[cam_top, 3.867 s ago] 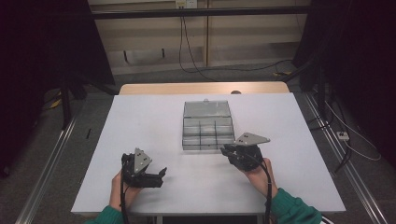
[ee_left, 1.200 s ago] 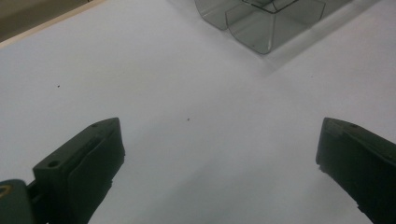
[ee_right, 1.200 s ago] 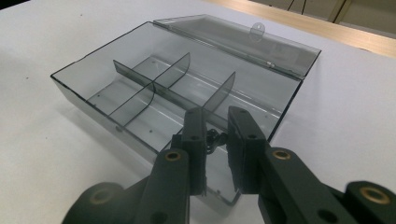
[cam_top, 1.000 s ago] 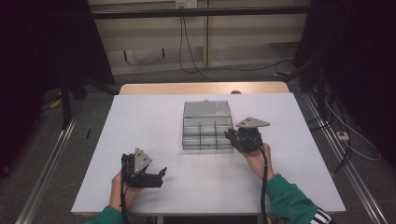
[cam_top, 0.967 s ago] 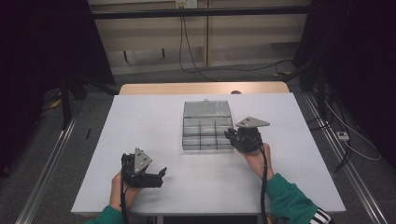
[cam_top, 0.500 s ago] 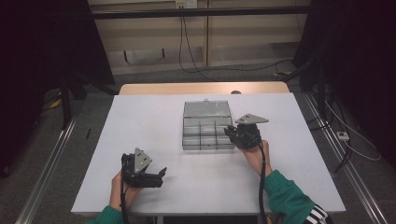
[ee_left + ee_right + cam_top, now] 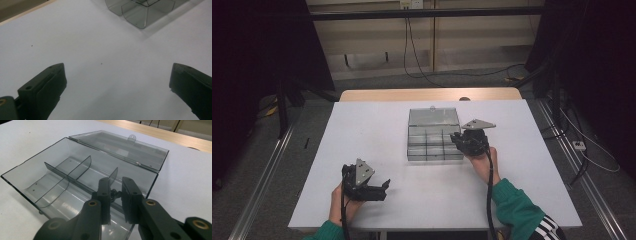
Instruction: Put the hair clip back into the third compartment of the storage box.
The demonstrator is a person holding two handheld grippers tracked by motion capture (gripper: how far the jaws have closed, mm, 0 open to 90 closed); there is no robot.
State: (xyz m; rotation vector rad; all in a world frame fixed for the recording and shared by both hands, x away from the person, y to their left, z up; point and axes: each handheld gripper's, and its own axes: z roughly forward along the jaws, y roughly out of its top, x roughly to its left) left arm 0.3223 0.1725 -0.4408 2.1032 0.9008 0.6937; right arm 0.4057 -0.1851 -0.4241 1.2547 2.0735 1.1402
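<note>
The step in hand looks like dropping a part into the smoky transparent plastic compartment box. It stands on the white table with its hinged clear lid folded flat, beyond the jaw tips.

The right gripper has its jaws drawn nearly together. A small dark piece (too small to identify) appears pinched between the pads, just behind the tips. The end compartment of the box lies directly below the jaws. The thin curved dividers stand ahead of the tips and to their left, and the box's end wall is close on their right.

To do this well, the tips should probably dip below the rim before the jaws part, so that a light piece cannot bounce over a divider into the next cell. The opening should be small and slow, and the pads should stay clear of both the divider and the end wall, since the box looks light enough to slide if nudged.

In the high view, the right hand reaches forward with the gripper tilted down over the box's right end, forearm stretched out.

The left gripper rests low near the table's front edge. Its jaws are spread wide with only bare table between them, and the box is well ahead of its tips.
</note>
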